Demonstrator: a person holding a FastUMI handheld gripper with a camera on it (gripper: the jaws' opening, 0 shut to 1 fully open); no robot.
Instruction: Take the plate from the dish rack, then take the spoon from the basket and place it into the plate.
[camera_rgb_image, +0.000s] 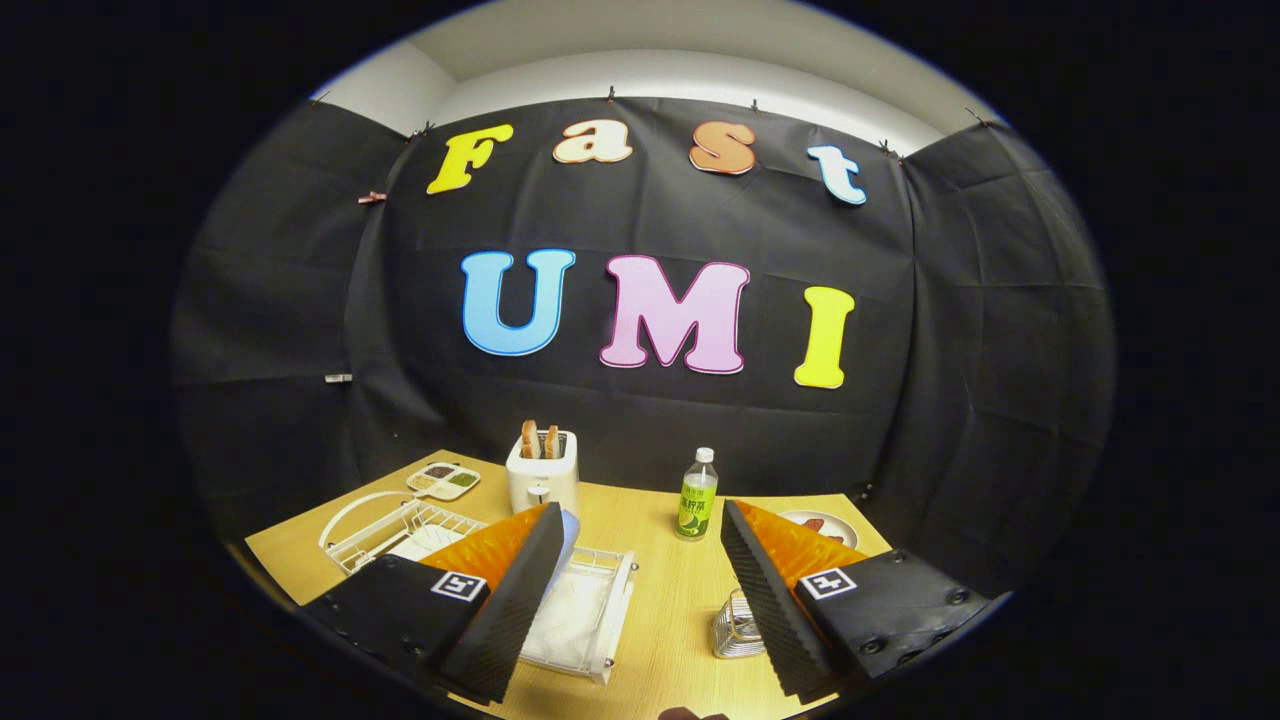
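Two fingers of the gripper (640, 600) stand wide apart over the bench (660, 610), holding nothing; the dish rack (400, 530) sits near the left edge, a plate (568, 535) peeks behind the left finger, the wire basket (735, 630) lies beside the right finger

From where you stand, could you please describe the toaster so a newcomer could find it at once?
Start at the wooden table and look to its far edge by the black cloth wall. The toaster is the white box beyond the open gripper, left of the green bottle; only it has bread slices sticking up.

Black cloth wall (640, 420), wooden table (660, 590)
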